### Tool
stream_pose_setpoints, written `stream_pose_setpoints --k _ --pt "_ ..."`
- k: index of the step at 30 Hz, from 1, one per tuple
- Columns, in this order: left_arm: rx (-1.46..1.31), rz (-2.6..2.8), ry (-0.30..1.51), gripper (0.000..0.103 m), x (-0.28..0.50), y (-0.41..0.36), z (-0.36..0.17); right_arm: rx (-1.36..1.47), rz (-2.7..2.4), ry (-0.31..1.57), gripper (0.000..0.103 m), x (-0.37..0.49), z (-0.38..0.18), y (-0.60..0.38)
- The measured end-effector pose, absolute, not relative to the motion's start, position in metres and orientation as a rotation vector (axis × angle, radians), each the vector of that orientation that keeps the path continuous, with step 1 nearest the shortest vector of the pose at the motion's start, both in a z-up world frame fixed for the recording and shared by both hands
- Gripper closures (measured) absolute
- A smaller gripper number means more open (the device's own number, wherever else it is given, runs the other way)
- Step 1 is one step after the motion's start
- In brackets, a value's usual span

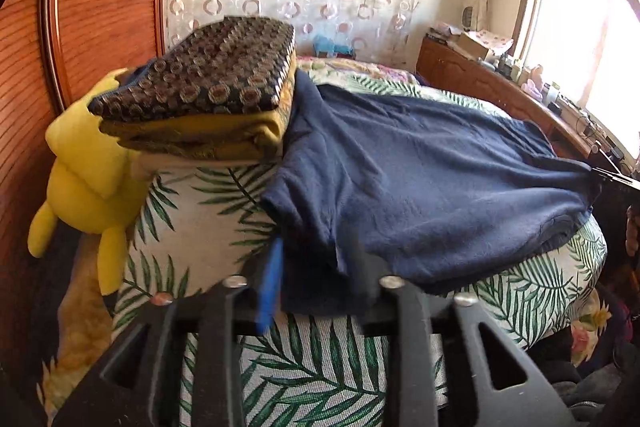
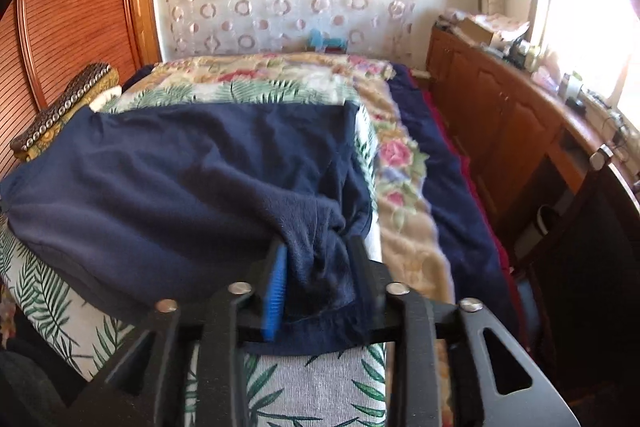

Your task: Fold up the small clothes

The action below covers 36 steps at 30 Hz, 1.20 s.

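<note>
Lying across frame centre on the bed (image 2: 304, 379), shirt (image 1: 420, 179) — left claw (image 1: 320, 275) and right claw (image 2: 320, 267) both released, cloth between.

black left gripper (image 1: 318, 275), black right gripper (image 2: 320, 267), blue pads, silver screws, triangular cut-outs

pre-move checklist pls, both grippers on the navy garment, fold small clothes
1. Left gripper jaws parted, navy garment edge between them: ok; contact with the pads: cannot tell.
2. Right gripper jaws parted, bunched navy cloth between them: ok; contact: cannot tell.
3. Garment flat on the leaf-print cover: not ok, wrinkled near the right gripper.
4. Folded stack clear of garment: not ok, garment edge lies against it.
5. Yellow plush toy out of the way: ok.
6. Garment fully on the surface: not ok, near hem hangs over the edge.
</note>
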<state>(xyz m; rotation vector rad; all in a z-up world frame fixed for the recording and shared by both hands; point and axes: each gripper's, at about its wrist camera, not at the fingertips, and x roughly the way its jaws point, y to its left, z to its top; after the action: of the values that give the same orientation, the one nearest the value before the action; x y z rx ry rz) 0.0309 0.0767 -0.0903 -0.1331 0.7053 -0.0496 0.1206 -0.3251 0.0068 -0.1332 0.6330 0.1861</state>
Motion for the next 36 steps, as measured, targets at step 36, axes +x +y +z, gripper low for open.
stream_pose_setpoints --k 36 --pt "-0.168 0.001 0.773 0.026 0.047 0.09 -0.12 -0.188 0.356 0.665 0.014 0.106 -0.074 -0.208"
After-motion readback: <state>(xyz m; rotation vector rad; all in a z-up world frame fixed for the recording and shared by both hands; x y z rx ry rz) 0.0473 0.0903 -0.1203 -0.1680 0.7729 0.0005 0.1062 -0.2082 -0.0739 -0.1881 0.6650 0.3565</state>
